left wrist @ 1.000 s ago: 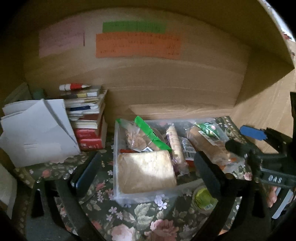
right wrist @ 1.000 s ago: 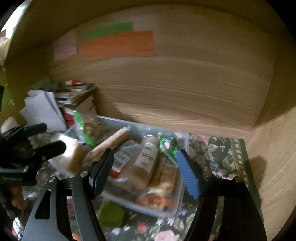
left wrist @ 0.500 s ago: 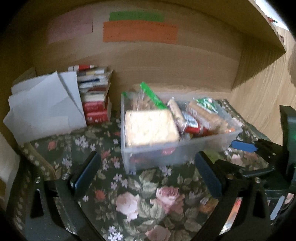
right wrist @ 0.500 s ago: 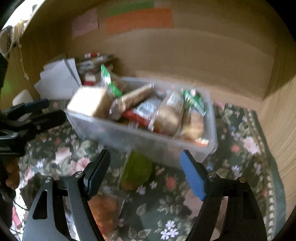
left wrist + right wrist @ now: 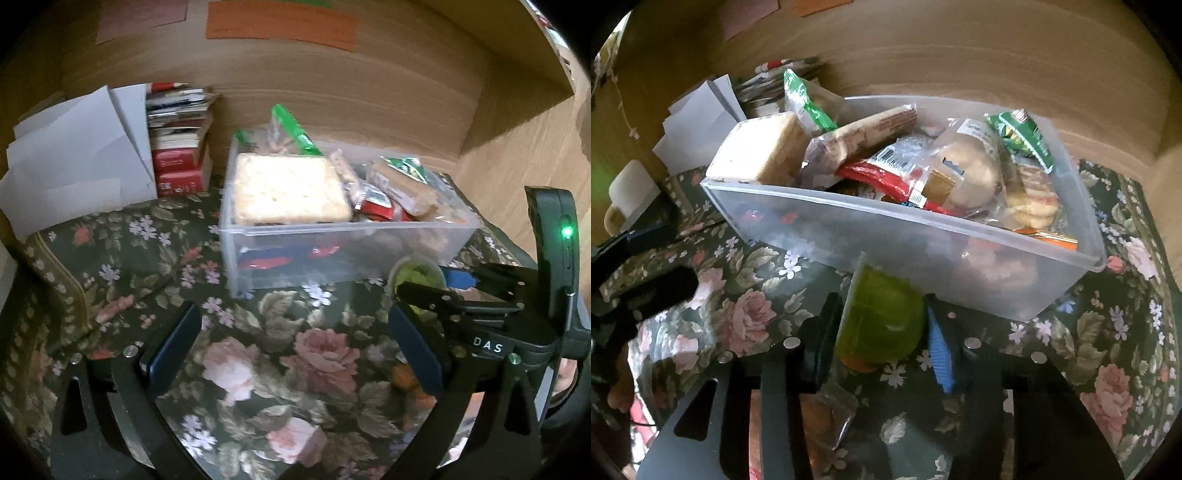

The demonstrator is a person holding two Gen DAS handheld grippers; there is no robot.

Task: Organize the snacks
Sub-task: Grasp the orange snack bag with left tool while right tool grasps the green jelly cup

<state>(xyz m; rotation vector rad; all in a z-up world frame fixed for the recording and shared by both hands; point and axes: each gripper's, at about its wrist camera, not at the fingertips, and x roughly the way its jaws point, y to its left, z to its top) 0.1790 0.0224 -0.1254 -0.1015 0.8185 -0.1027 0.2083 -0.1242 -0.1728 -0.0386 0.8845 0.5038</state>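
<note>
Wood-panelled walls back a flowered tablecloth (image 5: 258, 369) where a clear bin (image 5: 923, 258) sits crammed with snacks. Just before it, the right gripper (image 5: 879, 343) has just closed, both fingers touching a green jelly cup (image 5: 882, 321). Left gripper (image 5: 295, 362) gapes wide, empty. Squeezed sideways, the cup may slip or buckle.

We see open floral tablecloth (image 5: 258, 350) left of the clear snack bin (image 5: 332, 251). The bin's wall blocks the way ahead; papers (image 5: 74, 162) and stacked books (image 5: 181, 147) crowd the back left corner.
</note>
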